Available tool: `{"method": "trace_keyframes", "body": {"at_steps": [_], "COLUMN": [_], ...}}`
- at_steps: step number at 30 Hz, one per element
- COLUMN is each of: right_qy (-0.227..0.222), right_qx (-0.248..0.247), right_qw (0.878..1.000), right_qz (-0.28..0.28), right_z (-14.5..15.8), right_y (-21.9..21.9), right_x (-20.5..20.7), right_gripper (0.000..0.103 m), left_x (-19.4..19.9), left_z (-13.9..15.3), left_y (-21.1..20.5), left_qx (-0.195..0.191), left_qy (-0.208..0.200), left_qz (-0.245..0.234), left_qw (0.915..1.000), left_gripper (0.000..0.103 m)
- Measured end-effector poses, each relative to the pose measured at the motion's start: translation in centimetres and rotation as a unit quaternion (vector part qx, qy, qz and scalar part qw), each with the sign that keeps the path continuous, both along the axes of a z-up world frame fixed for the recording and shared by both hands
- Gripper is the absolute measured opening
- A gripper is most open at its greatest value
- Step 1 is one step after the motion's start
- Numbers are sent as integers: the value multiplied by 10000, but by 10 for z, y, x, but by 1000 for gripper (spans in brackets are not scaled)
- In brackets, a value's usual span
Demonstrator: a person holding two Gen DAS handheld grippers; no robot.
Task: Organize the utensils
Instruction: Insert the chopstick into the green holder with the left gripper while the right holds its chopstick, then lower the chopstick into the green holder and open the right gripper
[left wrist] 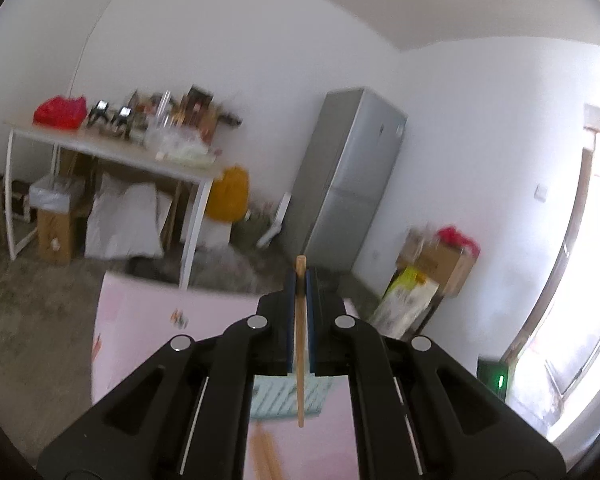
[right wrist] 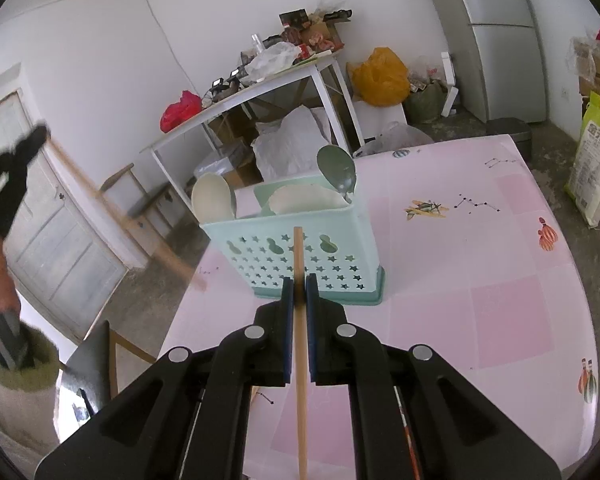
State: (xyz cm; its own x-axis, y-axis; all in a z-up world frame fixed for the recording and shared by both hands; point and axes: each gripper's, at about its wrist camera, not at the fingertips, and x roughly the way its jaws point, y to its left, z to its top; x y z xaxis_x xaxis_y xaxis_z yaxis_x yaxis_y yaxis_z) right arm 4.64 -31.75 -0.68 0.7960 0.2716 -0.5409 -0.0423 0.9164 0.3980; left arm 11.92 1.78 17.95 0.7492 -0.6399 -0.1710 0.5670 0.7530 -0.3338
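Chopsticks: one wooden stick in each gripper. Right gripper (right wrist: 299, 280) is clamping its chopstick (right wrist: 300, 360) between narrow, nearly closed blue pads (right wrist: 287, 320); the stick is running lengthwise along the finger gap, its tip sticking out past the fingertips and its other end passing out of frame at the bottom. In the right wrist view the tip is overlapping the front wall of the mint green utensil caddy (right wrist: 300, 256); depth between them cannot be judged.

Caddy is standing upright on the pink patterned table (right wrist: 480, 280), near its far left part. Front wall is showing star and gourd-shaped cutouts. Inside it: a cream spoon (right wrist: 212, 198) at the left, a grey-green spoon (right wrist: 337, 170) at the right, bowls up, and a pale flat piece (right wrist: 308, 200) between them; which compartment each is sitting in cannot be told.

Left gripper (left wrist: 300, 280) is likewise pinching a chopstick (left wrist: 300, 340) between narrow pads, tip projecting beyond the fingertips, lower end hanging over the caddy (left wrist: 276, 400), which is showing only partly below the fingers. Two more wooden sticks (left wrist: 264, 456) are lying blurred on the table at the bottom of the left wrist view.

In the right wrist view the left gripper (right wrist: 8, 168) is appearing blurred at the left edge, well apart from the caddy, its stick (right wrist: 120, 208) slanting down toward the table edge.

Background: white side table (right wrist: 260, 92) with clutter, silver fridge (left wrist: 352, 176), yellow bag (right wrist: 380, 76).
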Motion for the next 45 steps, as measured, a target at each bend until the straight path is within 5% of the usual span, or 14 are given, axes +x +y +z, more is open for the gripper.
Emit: {"method": "trace_keyframes", "body": {"at_steps": [4, 10, 24, 26, 34, 45], "right_qy": [-48, -81, -102, -124, -407, -1489], "right_qx": [39, 91, 149, 154, 215, -14], "right_qw": [10000, 9999, 9998, 9998, 9989, 9866], "right_qz": [-10, -16, -50, -50, -5, 667], "right_z": [1, 1, 3, 3, 19, 107], "right_y": [-1, -4, -5, -4, -6, 8], "right_x": [-3, -5, -8, -8, -15, -1], "right_gripper": [6, 6, 6, 6, 6, 6], "left_x": [12, 39, 75, 73, 45, 20], "left_z": [17, 8, -68, -75, -87, -133], "left_y": [-24, -67, -91, -84, -45, 2], "left_qx": [-87, 291, 799, 785, 689, 771], "left_qy": [-293, -511, 164, 262, 385, 1061], "left_qz": [59, 356, 369, 410, 654, 1068], "left_qw": [9995, 9976, 9960, 9957, 9947, 9856], "left_gripper": [4, 4, 6, 19, 43, 65]}}
